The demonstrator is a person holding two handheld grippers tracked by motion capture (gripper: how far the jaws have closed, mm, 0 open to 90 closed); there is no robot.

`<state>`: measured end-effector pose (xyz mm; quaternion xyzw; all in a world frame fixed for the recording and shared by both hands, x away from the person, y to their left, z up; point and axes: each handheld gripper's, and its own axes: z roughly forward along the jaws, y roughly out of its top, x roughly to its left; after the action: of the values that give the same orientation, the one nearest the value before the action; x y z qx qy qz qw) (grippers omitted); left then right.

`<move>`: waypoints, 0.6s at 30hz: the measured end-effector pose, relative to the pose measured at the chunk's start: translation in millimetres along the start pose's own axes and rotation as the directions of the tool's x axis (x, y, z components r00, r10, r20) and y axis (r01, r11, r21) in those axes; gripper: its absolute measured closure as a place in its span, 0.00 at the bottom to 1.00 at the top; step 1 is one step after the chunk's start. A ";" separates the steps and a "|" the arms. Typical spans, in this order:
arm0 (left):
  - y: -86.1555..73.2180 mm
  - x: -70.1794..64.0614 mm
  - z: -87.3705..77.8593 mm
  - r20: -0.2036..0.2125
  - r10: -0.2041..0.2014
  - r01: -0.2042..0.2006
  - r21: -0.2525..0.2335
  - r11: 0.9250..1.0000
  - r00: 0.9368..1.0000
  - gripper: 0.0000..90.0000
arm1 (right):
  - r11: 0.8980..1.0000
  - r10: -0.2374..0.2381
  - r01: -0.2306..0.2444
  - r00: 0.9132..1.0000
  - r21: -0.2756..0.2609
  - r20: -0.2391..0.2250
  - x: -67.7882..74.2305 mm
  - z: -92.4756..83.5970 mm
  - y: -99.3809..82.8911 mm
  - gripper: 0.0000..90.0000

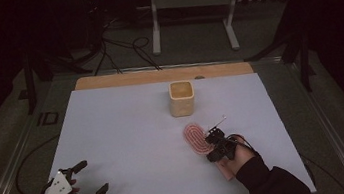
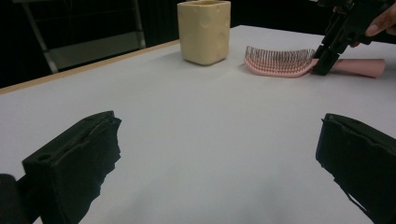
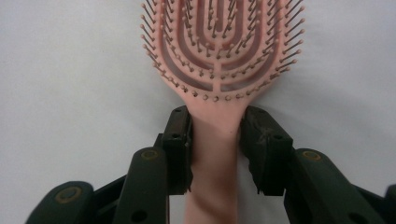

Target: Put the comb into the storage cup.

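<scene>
Currently right gripper (image 3: pixel 215 140) fingers (image 3: pixel 180 140) clenched on pink hairbrush (image 3: pixel 219 56) neck, bristle head just beyond fingertips, flat on counter (image 1: pixel 124 133). Left gripper (image 2: pixel 215 163) fingers released, nothing between.

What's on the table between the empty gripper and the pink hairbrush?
Nothing. In the left gripper view, only bare white table stretches from the left gripper to the pink hairbrush. The beige cup stands off to the side.
</scene>
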<state>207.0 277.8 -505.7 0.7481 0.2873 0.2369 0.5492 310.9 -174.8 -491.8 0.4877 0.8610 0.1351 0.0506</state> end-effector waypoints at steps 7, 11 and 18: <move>0.0 -0.4 -0.1 -0.001 0.000 0.000 0.002 1.000 1.000 0.00 | 0.999 0.005 -0.004 1.000 0.036 -0.010 -0.9 0.4 5.3 0.73; -0.2 -0.3 0.0 -0.001 0.001 -0.001 0.005 1.000 1.000 0.00 | 0.999 -0.002 0.001 1.000 0.049 0.005 0.9 0.9 6.8 0.75; -0.3 -0.2 -0.1 -0.001 0.000 0.000 0.003 1.000 1.000 0.00 | 0.999 0.002 -0.003 0.999 0.035 0.042 5.4 0.6 4.2 0.78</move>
<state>206.7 277.8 -506.0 0.7488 0.2880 0.2366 0.5481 311.7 -168.0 -491.0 0.4923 0.8614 0.1099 0.0597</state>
